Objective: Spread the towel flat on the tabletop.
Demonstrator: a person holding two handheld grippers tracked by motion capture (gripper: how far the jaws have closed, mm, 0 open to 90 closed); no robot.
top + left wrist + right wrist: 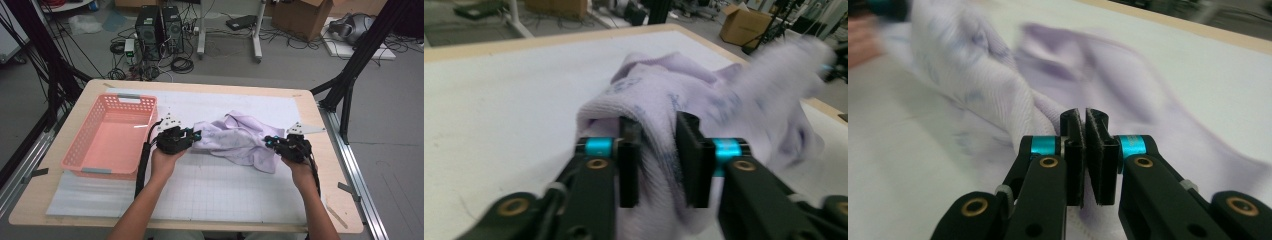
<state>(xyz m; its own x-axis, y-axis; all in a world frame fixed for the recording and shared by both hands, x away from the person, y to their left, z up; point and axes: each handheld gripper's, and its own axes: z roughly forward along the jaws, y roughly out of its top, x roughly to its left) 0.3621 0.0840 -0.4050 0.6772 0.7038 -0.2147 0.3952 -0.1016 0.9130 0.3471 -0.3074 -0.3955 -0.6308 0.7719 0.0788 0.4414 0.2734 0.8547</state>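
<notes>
Jaws of my left gripper (658,160) stand part-way apart with a thick fold of the lilac garment (240,137) bunched between the pads; those of my right gripper (1087,155) are pressed together on a thin edge of the same cloth. Garment: pale purple with a faint print, crumpled at the middle of the white gridded mat (215,185), stretched between both grippers, its far edge blurred. Pink basket (80,150): at the mat's left, near my left hand (165,157). Wooden table (30,200): beneath everything.
</notes>
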